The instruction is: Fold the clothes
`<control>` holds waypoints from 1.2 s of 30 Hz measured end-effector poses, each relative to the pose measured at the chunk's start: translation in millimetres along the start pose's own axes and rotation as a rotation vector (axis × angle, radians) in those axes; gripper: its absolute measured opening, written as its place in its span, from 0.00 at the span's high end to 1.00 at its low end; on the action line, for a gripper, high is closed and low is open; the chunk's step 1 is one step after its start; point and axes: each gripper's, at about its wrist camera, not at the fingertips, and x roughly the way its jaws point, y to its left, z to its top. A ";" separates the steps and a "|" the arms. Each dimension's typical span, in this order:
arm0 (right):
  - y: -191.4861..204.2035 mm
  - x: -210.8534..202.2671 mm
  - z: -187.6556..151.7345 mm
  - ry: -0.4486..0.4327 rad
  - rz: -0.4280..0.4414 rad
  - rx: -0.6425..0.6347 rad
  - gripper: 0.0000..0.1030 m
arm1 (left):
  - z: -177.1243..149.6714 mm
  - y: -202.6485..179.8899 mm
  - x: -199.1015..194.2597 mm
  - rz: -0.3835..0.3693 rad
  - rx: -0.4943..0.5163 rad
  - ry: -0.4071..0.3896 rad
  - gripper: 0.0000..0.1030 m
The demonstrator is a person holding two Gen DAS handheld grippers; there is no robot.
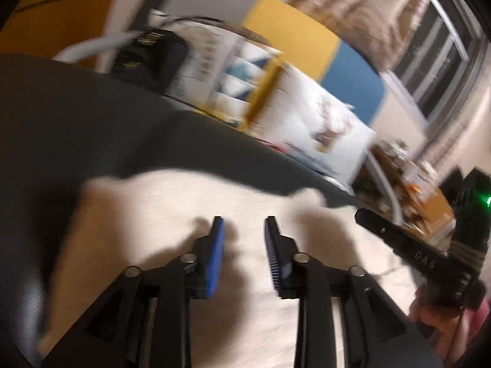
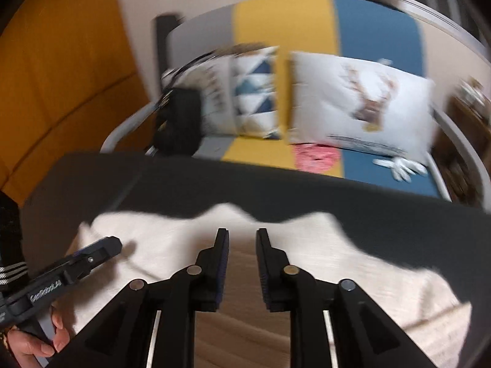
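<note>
Your left gripper [image 1: 244, 224] & right gripper [image 2: 242, 234] both spread over cream garment [image 2: 307, 245]; label reads "GenRobot.AI" [image 2: 46, 293].

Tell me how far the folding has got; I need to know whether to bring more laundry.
Done: little can be confirmed. The cream cloth lies spread on the dark table, its far edge wavy; blur hides any finished fold.
In hand: nothing. The left gripper and right gripper are both open above the cloth, gripping nothing.
Left: apparently the folding itself. More clothes may wait on the couch, like the pink item.
</note>
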 end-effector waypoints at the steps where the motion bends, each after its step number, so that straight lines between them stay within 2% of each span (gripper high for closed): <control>1: 11.4 7.5 1.0 0.015 0.008 -0.024 0.83 | -3.6 9.1 -4.0 -0.007 -0.022 -0.001 0.68; 6: 46.2 52.3 2.3 0.084 0.022 -0.069 0.84 | -8.3 28.6 -5.6 -0.116 -0.097 -0.013 0.68; 9: 48.5 69.5 7.2 0.112 -0.022 -0.076 0.87 | -8.6 25.6 -2.8 -0.106 -0.085 -0.016 0.68; 13: 47.7 73.4 10.0 0.108 -0.047 -0.078 0.87 | -10.5 28.0 -3.5 -0.114 -0.092 -0.021 0.68; 17: 30.6 53.1 18.2 0.117 -0.005 -0.024 0.84 | -12.5 30.3 -4.2 -0.122 -0.098 -0.027 0.68; 18: 26.2 42.2 15.6 0.092 0.019 0.006 0.84 | -12.7 30.9 -4.3 -0.125 -0.100 -0.028 0.68; 19: 22.3 27.7 9.8 0.065 0.056 0.031 0.84 | -12.4 31.3 -4.3 -0.128 -0.103 -0.029 0.68; 24: 5.4 -33.5 -38.5 -0.010 0.007 0.018 0.84 | -10.9 39.5 -7.3 -0.189 -0.149 -0.046 0.68; 26: -4.6 -43.7 -61.4 -0.015 -0.060 0.011 0.84 | -9.9 42.7 -9.2 -0.215 -0.169 -0.055 0.68; 27: -11.9 -40.2 -74.6 0.006 -0.117 0.001 0.83 | -9.2 43.5 -10.8 -0.222 -0.175 -0.059 0.68; 28: -18.9 -32.6 -85.8 0.032 -0.135 0.001 0.82 | -8.8 44.1 -12.5 -0.225 -0.179 -0.061 0.68; 30: -32.2 -36.6 -89.8 -0.004 -0.070 0.066 0.83 | -9.1 42.1 -20.4 -0.178 -0.164 -0.055 0.68; 32: -36.9 -34.1 -90.1 -0.001 -0.050 0.087 0.82 | -3.2 39.8 -19.8 -0.141 -0.135 -0.036 0.67; 34: -32.0 -33.4 -91.4 -0.001 -0.081 0.065 0.82 | 5.8 37.8 -14.0 -0.118 -0.101 -0.011 0.61; 36: -18.2 -31.2 -93.2 -0.002 -0.154 0.002 0.82 | 14.8 35.9 -8.1 -0.095 -0.067 0.014 0.58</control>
